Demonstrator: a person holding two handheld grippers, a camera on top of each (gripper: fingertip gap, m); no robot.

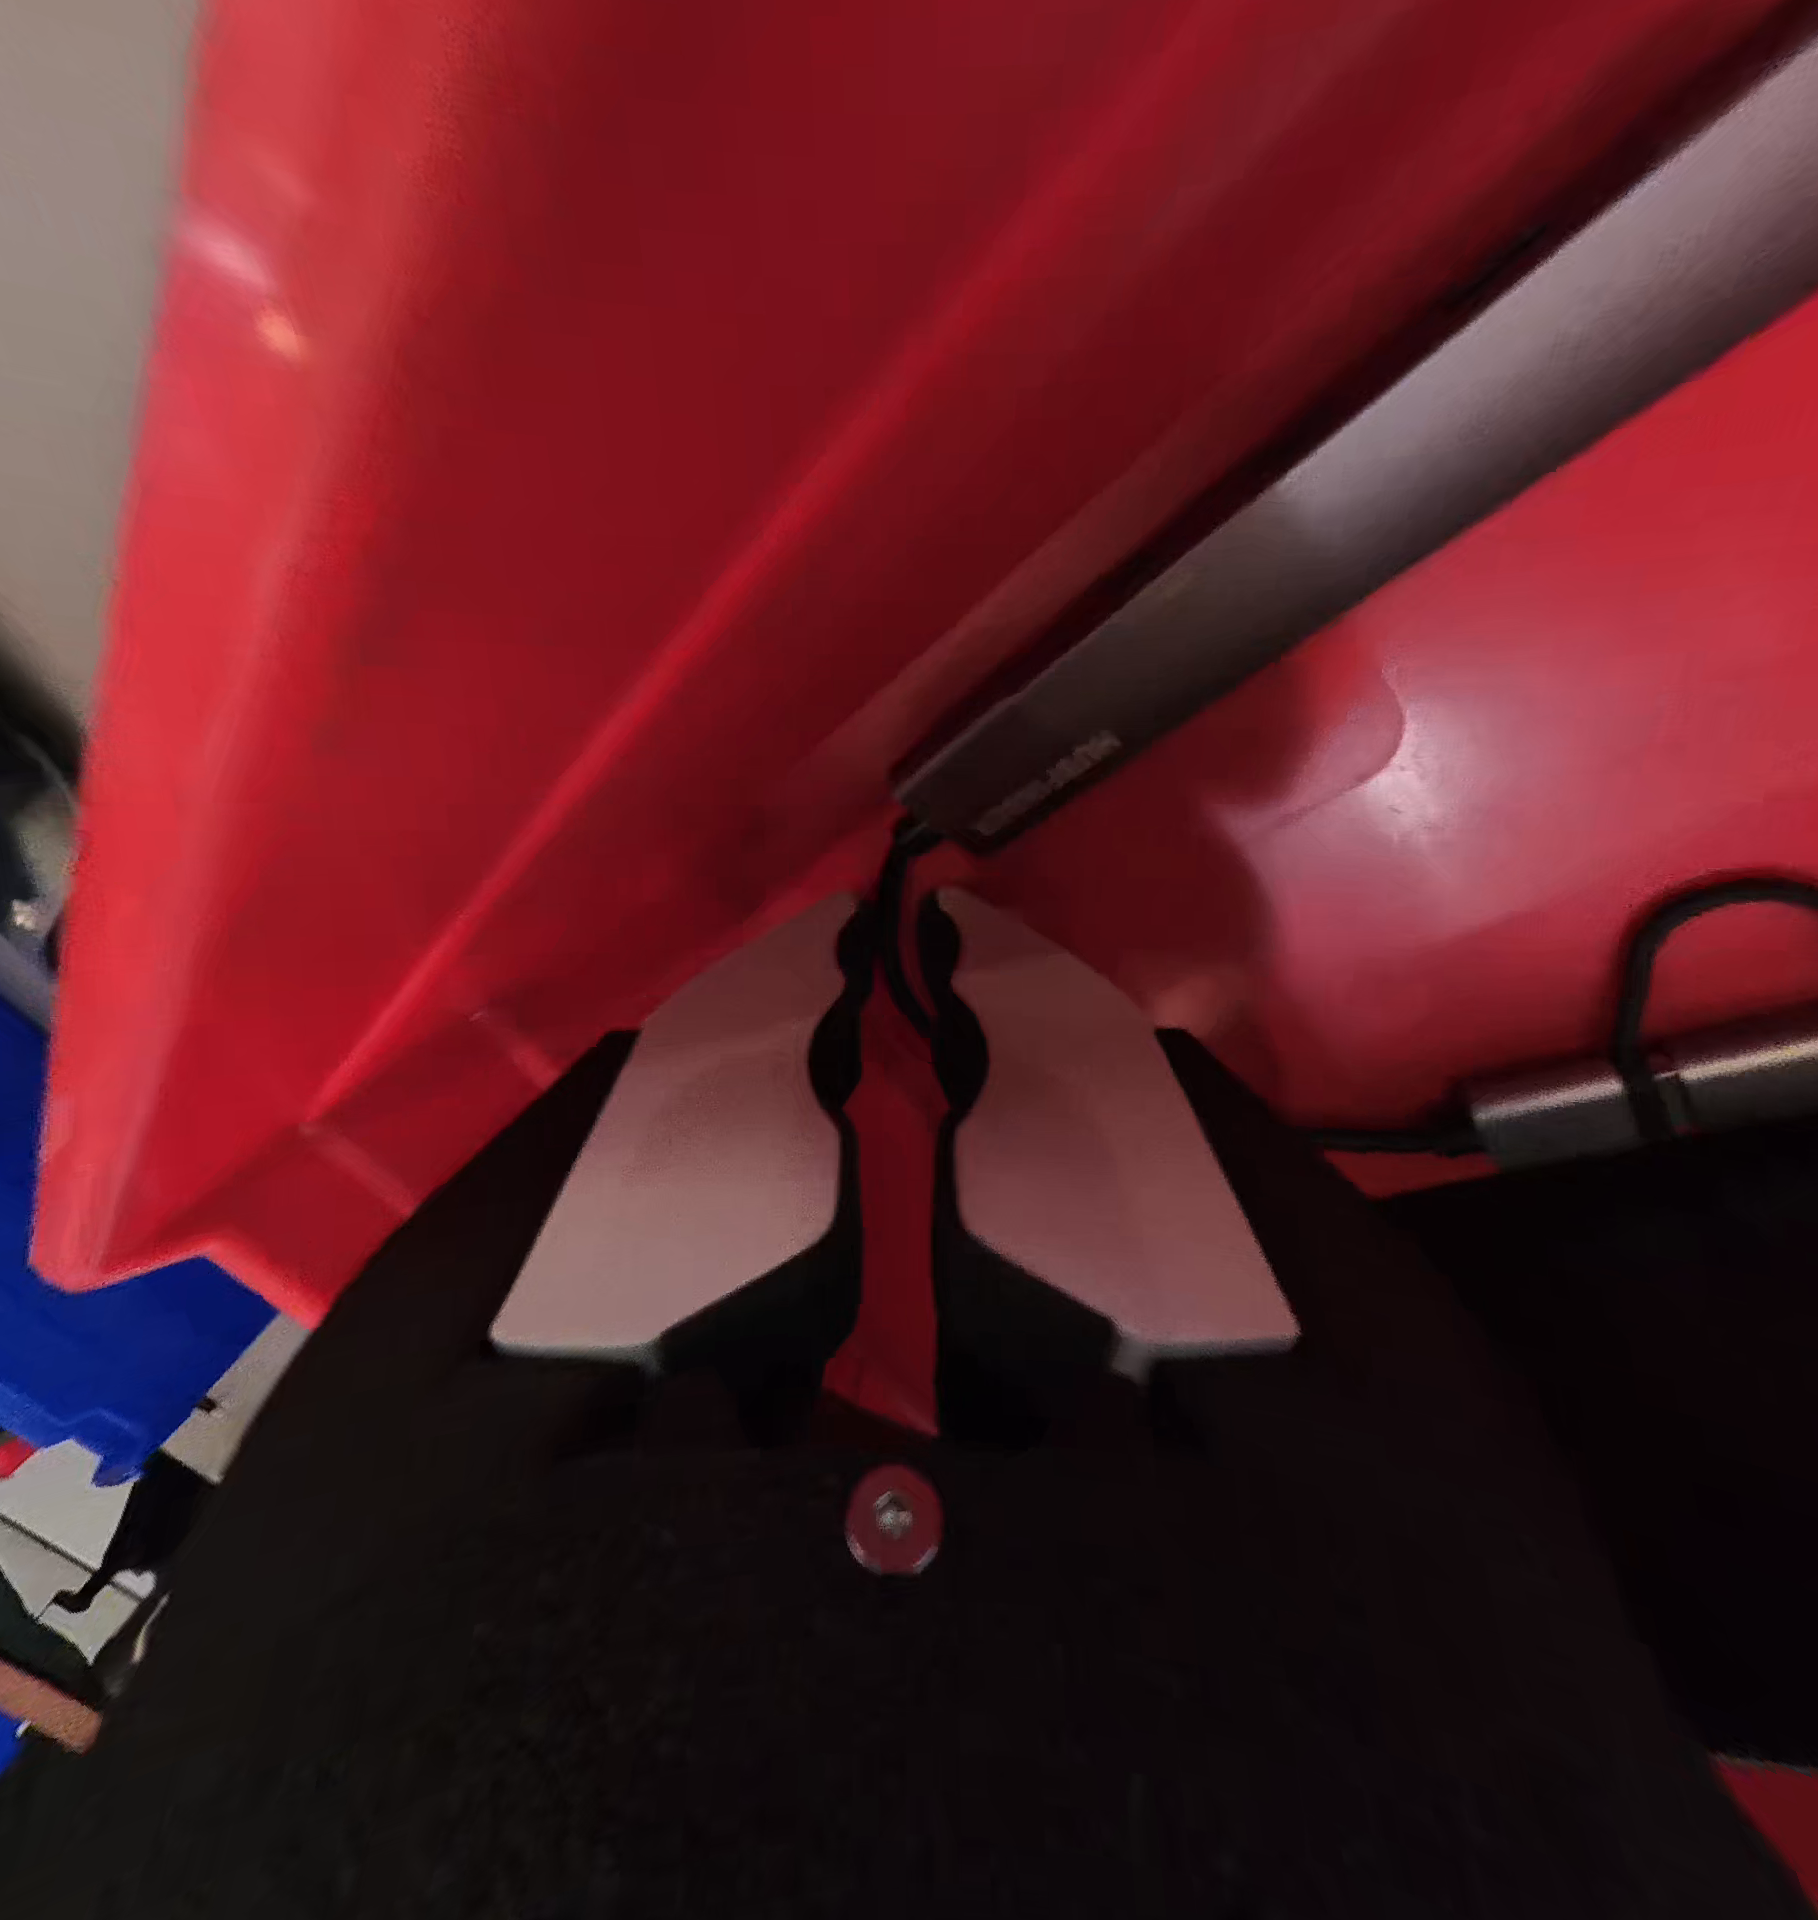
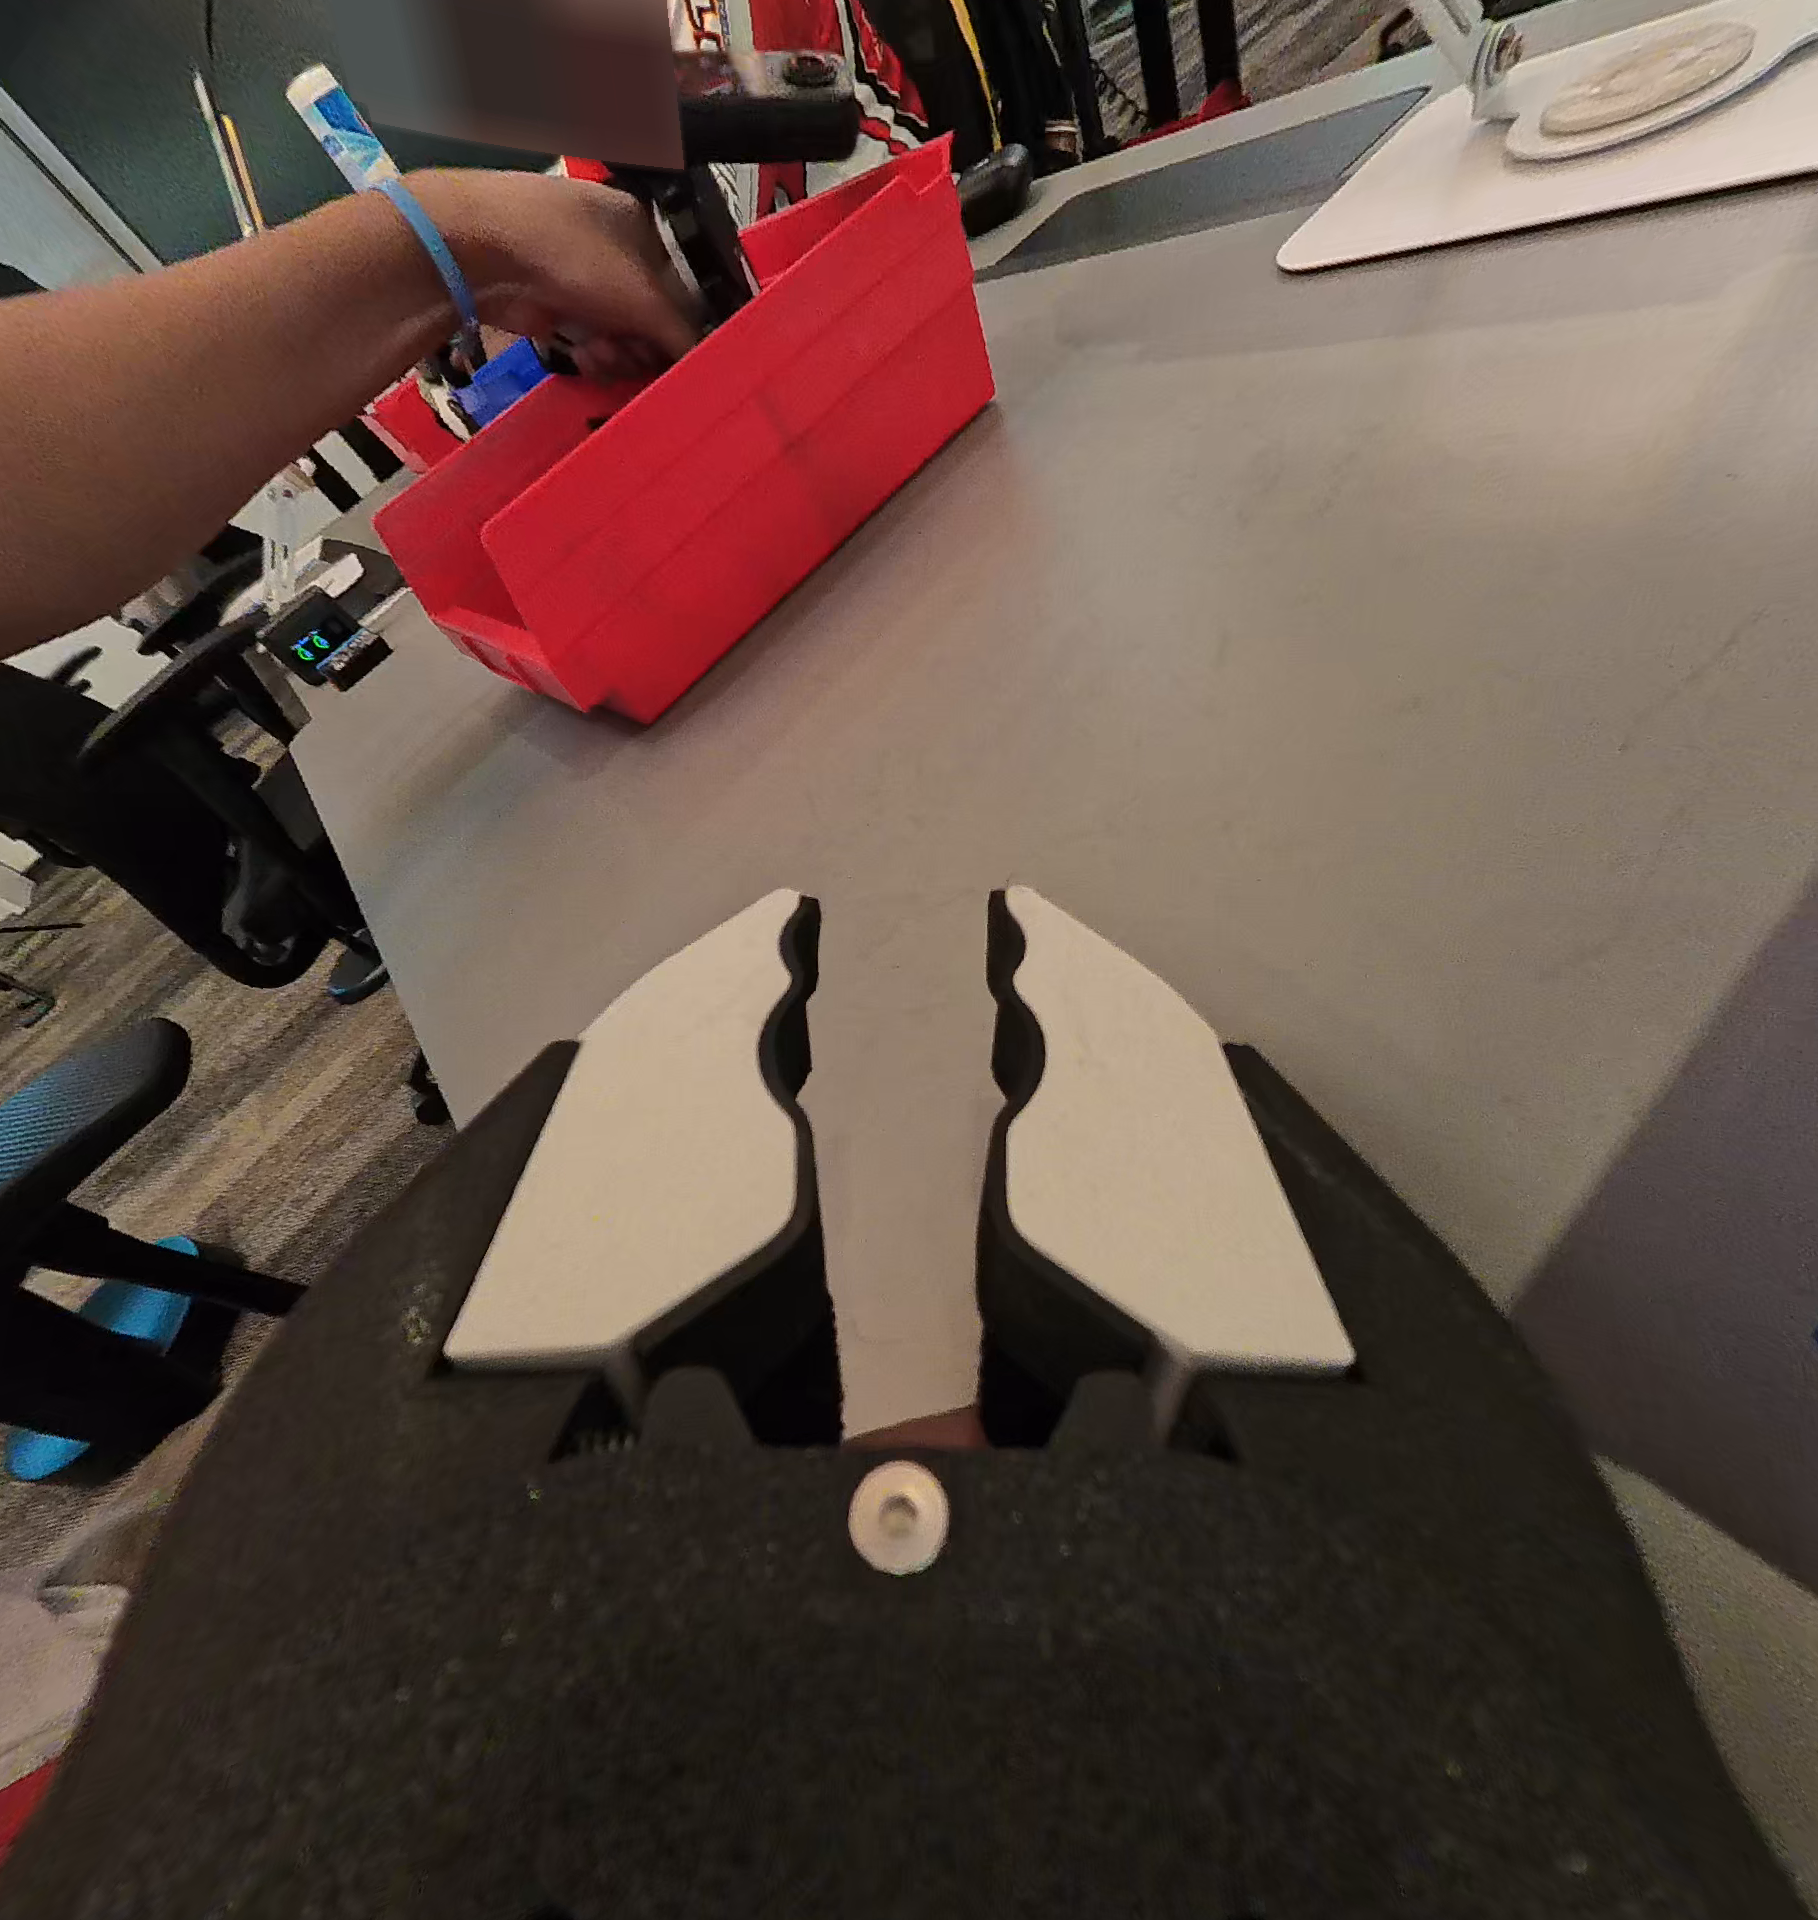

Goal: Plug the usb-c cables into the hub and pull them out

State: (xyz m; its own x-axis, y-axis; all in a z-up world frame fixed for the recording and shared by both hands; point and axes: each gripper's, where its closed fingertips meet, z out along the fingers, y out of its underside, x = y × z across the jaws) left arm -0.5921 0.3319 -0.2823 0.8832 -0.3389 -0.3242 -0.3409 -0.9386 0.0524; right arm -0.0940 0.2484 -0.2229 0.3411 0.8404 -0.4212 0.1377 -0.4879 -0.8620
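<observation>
Smooth grey desk point(image 2: 1300, 623) carried a glossy red plastic bin point(image 2: 739, 468) — inside, the left gripper point(image 1: 897, 925) pinched a thin black cable point(image 1: 900, 883) beside a slim metal hub point(image 1: 1300, 592); right gripper point(image 2: 903, 914) fingers stood narrowly parted, empty.

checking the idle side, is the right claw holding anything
No, the right claw hangs open over the bare grey table, nothing between its fingers.

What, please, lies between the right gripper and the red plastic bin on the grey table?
Nothing: in the right wrist view only bare grey table separates the right gripper, open and empty, from the red plastic bin.
</observation>
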